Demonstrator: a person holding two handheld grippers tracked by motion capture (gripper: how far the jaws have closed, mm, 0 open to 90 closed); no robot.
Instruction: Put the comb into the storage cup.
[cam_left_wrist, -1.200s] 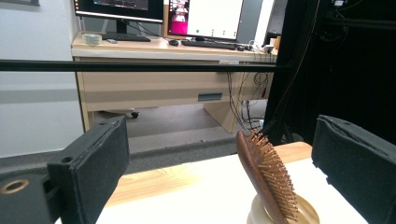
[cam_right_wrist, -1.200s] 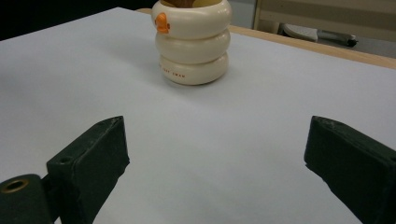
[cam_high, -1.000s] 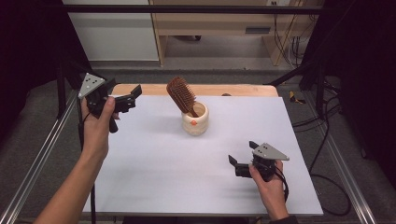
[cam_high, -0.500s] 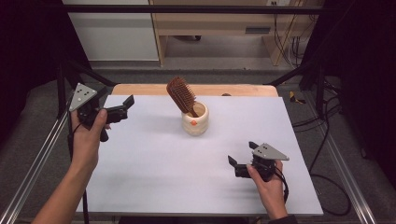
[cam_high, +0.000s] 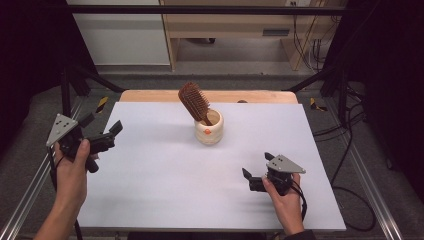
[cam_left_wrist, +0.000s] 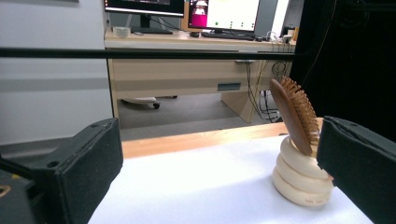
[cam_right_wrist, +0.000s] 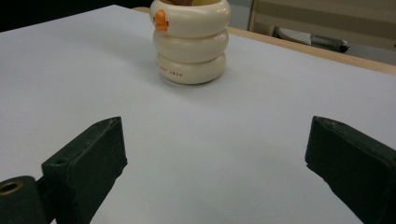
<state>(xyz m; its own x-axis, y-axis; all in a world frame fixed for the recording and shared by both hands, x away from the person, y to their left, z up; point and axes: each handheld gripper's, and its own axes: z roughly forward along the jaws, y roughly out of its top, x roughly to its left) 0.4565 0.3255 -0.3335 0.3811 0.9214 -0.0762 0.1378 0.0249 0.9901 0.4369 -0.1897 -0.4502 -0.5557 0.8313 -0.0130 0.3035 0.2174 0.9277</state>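
Hairbrush (cam_high: 194, 102) and holder (cam_high: 209, 128) sit together toward the far middle of the counter (cam_high: 165, 185); the brush stands handle-down in the cream, ringed cup, leaning to the left with its bristled head well above the rim. We judge the brush light and stiff, its wooden back smooth and a little slippery; the paddle's flat faces or the neck just above the rim look like the best hold, since the bristles would give. The cup seems ceramic, heavier and breakable, and could tip if the brush is dragged sideways. Our left gripper (cam_high: 102, 136) hangs at the left edge, well apart from the brush, jaws wide and empty; our right gripper (cam_high: 256, 175) rests near the front right, likewise spread open with nothing between.
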